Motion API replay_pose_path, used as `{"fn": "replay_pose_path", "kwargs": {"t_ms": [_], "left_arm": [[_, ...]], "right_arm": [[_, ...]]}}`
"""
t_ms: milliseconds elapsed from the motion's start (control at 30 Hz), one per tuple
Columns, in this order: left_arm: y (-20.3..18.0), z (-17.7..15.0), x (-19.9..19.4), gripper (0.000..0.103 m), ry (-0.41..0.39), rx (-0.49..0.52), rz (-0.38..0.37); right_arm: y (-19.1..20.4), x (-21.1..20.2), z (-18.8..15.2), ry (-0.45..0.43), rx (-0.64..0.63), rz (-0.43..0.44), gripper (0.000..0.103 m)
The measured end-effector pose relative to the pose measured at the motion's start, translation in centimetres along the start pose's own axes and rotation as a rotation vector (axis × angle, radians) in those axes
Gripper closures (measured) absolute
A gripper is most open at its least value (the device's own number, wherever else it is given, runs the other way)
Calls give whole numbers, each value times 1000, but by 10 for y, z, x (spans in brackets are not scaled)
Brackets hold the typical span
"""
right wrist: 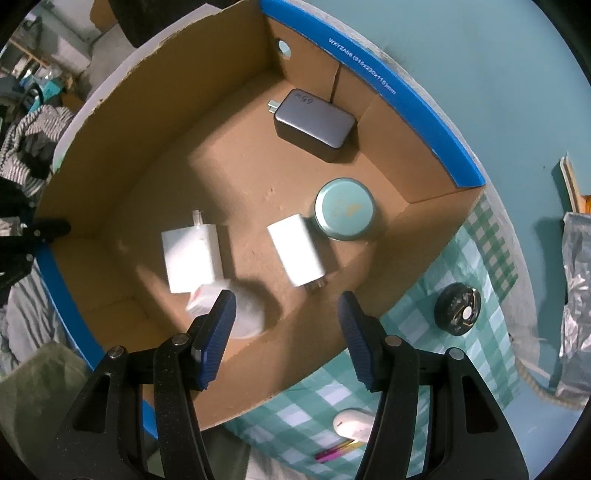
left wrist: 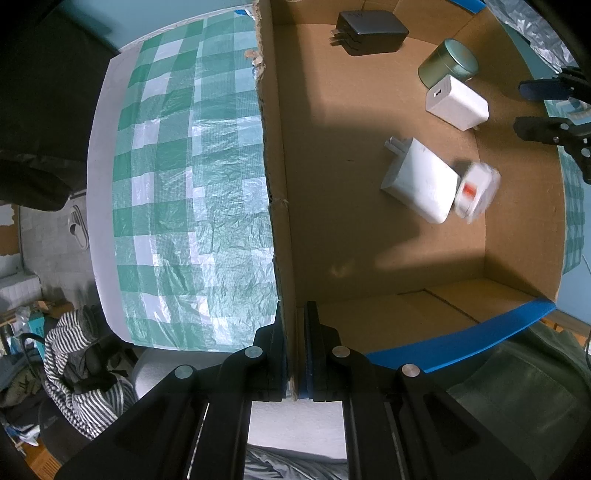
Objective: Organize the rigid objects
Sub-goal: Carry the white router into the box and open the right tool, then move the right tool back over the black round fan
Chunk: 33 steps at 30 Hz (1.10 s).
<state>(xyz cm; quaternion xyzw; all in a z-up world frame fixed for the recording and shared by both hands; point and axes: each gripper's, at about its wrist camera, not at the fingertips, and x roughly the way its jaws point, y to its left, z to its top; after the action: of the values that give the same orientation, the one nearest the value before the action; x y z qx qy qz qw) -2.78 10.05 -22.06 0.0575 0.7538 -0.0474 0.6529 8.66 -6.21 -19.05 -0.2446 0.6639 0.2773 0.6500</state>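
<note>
My left gripper is shut on the left wall of an open cardboard box, one pad on each side of it. Inside the box lie a black charger, a green tin, a small white charger and a larger white charger. A small white box with a red label shows blurred against the larger charger. My right gripper hangs open over the box, nothing between its fingers. The blurred white box lies just below its left finger.
The box stands on a green checked cloth. Beside it on the cloth are a black round object, a white oval object and a pink pen. Crumpled foil lies at the far right.
</note>
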Motion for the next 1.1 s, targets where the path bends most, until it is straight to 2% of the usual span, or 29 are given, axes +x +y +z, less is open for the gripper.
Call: {"fn": "replay_pose_path", "kwargs": {"t_ms": [467, 1100], "left_arm": [[-3, -3, -1, 96, 2, -1, -2], [0, -5, -2, 96, 0, -2, -6]], "right_arm": [[-10, -24, -7, -48, 39, 36, 44], [-40, -56, -24, -85, 92, 35, 44]]}}
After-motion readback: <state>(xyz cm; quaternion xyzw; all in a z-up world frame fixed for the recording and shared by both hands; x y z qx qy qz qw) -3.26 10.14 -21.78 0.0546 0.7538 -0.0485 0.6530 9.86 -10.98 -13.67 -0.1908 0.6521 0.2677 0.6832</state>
